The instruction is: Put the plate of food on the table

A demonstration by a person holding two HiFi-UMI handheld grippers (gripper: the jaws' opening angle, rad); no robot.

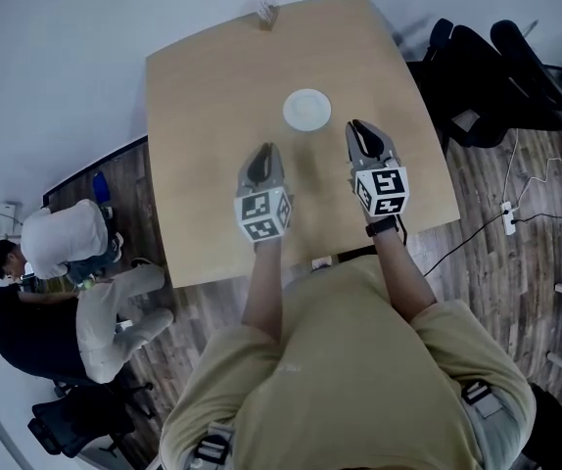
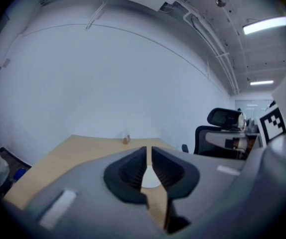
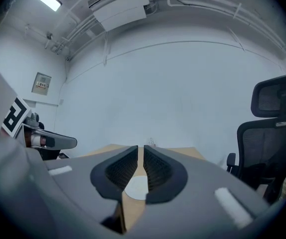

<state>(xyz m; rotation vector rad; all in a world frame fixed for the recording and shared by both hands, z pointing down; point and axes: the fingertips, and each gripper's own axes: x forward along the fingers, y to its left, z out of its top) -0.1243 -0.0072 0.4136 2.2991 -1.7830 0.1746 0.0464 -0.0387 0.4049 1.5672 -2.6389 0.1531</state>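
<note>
The white plate (image 1: 306,110) sits flat on the wooden bench (image 1: 193,125), roughly at its middle and a little toward the far side. Neither claw touches it.

The person stands at the near edge with both arms stretched over the bench top. The left claw (image 1: 264,151) hovers just short of the plate, toward its left. Its two dark ribbed pads are drawn almost together, with only a thin slit between them and nothing caught in it. The right claw (image 1: 357,125) hangs just beside the plate's right rim, pinched to the same narrow slit and also empty.

In the left gripper view a sliver of the plate (image 2: 150,181) shows through the gap below the tips, lying on the bench beyond them. The right gripper view shows much the same pale disc (image 3: 135,188).

A small brownish object (image 1: 267,12) stands at the bench's far edge, too small to make out. Dark office chairs (image 1: 487,67) are off to the right, and people sit (image 1: 61,238) on the left.
</note>
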